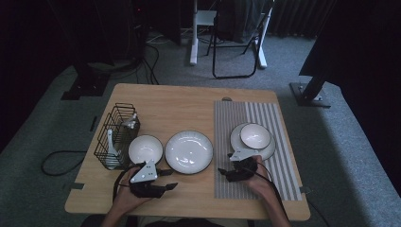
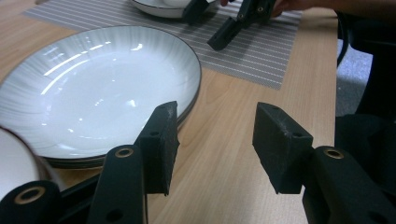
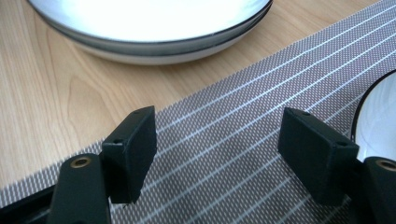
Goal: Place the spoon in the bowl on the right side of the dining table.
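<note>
Your left gripper (image 1: 166, 183) hovers spread and empty at lower centre of the high view, just below the big plate (image 1: 188, 151). Your right gripper (image 1: 227, 171) hangs spread over the striped mat (image 1: 279, 142). You're between grasps; next, likely pinch that plate's rim.

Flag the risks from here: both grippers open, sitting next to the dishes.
1. The left gripper, open, sits at the rim of the large plate. That looks like two stacked plates, so a shallow pinch could lift just the top one.
2. The small bowl lies right beside the left gripper and could get bumped.
3. The right gripper, open over the striped placemat, could drag it and disturb the bowl on its plate.
</note>
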Demonstrator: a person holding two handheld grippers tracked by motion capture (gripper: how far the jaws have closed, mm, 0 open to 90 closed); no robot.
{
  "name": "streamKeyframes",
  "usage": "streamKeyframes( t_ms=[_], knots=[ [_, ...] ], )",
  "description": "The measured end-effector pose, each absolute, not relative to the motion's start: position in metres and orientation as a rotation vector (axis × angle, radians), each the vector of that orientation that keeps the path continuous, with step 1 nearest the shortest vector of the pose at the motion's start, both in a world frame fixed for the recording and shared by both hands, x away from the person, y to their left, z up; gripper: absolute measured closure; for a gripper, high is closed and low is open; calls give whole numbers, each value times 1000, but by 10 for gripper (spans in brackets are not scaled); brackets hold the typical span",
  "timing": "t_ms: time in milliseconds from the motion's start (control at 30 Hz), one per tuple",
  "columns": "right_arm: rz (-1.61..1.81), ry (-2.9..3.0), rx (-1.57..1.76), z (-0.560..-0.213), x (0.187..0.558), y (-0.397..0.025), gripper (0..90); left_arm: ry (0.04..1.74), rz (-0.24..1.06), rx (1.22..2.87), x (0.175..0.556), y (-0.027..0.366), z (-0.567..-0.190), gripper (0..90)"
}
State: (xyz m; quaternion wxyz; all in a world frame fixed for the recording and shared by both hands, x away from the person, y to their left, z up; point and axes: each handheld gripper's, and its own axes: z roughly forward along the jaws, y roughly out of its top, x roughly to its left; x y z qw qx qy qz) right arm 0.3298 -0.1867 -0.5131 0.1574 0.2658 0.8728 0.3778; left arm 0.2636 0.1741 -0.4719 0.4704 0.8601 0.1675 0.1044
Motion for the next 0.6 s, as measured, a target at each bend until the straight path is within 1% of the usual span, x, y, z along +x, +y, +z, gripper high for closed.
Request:
streamKeyframes(
  t_ms=[233,433,600],
  knots=[
    [1098,2496,824,-521,331,-185,274,431,299,2092,267,184,-460,506],
    [1109,2477,857,-523,330,-181,231,435,349,2092,270,189,-449,498],
    [1104,2477,875,-525,331,-181,217,456,393,2101,271,192,-443,501]
  ],
)
